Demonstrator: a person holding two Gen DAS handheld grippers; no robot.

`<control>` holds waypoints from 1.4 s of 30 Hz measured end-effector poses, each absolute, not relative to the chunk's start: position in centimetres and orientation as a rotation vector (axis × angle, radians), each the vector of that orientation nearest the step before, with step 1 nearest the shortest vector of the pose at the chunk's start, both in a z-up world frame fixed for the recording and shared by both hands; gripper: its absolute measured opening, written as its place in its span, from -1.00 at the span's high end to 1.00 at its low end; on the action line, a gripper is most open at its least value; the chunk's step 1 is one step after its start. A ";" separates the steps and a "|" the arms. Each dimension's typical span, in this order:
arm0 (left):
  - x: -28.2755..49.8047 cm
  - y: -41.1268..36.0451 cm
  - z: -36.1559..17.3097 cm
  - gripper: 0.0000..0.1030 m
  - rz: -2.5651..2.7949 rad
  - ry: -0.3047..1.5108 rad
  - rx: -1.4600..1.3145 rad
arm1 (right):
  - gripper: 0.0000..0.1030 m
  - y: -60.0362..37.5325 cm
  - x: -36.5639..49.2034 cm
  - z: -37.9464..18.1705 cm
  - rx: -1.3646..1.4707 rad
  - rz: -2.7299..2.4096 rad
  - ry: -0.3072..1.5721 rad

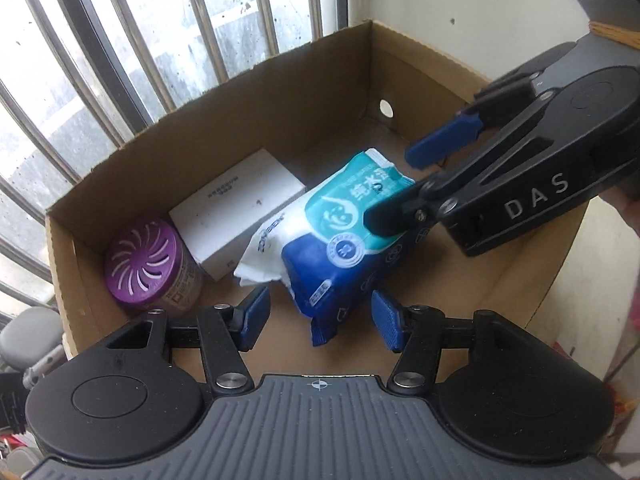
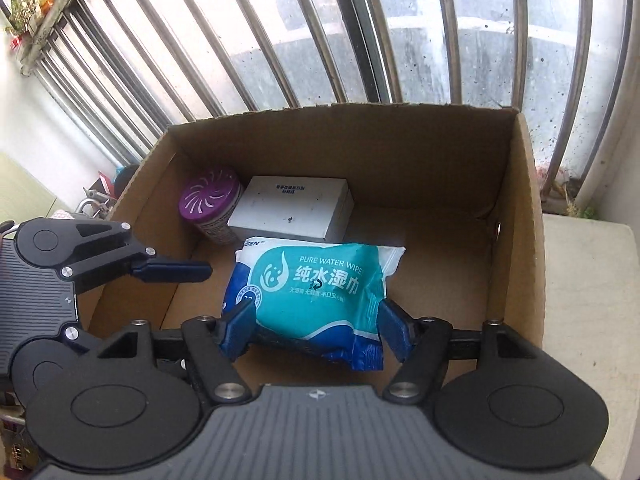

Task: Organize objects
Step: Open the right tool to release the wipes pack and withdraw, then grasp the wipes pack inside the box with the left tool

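A blue and teal pack of wet wipes (image 1: 344, 236) (image 2: 316, 284) lies inside an open cardboard box (image 1: 224, 120) (image 2: 516, 216). My right gripper (image 2: 316, 332) has its jaws spread around the pack's near end, pads beside its sides; in the left wrist view the right gripper (image 1: 400, 188) comes in from the right over the pack. My left gripper (image 1: 318, 320) is open and empty just in front of the pack; it shows at the left in the right wrist view (image 2: 176, 272).
A purple-lidded air freshener can (image 1: 148, 268) (image 2: 212, 204) and a white box (image 1: 240, 208) (image 2: 292, 206) stand at the box's far left corner. A barred window (image 2: 320, 32) rises behind the box. The box's right half has bare floor (image 2: 436, 256).
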State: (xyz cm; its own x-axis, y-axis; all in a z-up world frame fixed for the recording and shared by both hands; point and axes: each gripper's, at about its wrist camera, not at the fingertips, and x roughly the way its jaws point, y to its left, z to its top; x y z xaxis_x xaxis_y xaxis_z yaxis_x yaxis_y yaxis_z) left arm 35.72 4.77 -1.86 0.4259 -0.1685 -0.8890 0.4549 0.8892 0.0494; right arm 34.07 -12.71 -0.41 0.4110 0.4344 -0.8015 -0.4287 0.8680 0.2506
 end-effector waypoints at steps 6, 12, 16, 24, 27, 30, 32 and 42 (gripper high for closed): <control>37.3 3.7 -3.6 0.13 -0.444 1.107 0.437 | -0.14 -13.5 34.2 0.4 -0.044 0.538 0.945; 37.8 1.9 -4.2 0.30 -0.514 1.050 0.489 | -0.11 -12.8 34.1 -0.9 -0.091 0.583 0.938; 38.5 1.5 -4.2 0.31 -0.518 1.047 0.468 | -0.11 -13.1 33.7 -1.4 -0.072 0.594 0.899; 39.5 0.1 -3.8 0.35 -0.623 1.014 0.400 | -0.11 -16.2 34.6 -1.5 0.243 0.738 0.861; 40.4 -1.2 -4.4 0.32 -0.574 1.018 0.438 | -0.01 -16.3 34.5 -1.5 0.257 0.726 0.877; 40.5 -0.7 -4.2 0.31 -0.565 1.018 0.386 | 0.01 -16.6 34.3 -1.4 0.277 0.739 0.859; 40.5 -0.3 -4.0 0.30 -0.554 1.016 0.361 | 0.01 -16.5 34.3 -1.4 0.279 0.741 0.863; 38.7 -0.8 -3.1 0.27 -0.516 0.960 0.421 | 0.02 -14.2 33.1 0.9 -0.087 0.510 0.869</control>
State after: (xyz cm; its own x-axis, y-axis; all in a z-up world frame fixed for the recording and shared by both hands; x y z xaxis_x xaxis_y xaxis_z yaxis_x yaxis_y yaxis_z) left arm 38.75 -0.75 -3.12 0.4711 -0.2261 -0.8526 0.5862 0.8026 0.1110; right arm 33.10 -14.15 0.93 0.5343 0.3928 -0.7485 -0.4621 0.8772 0.1304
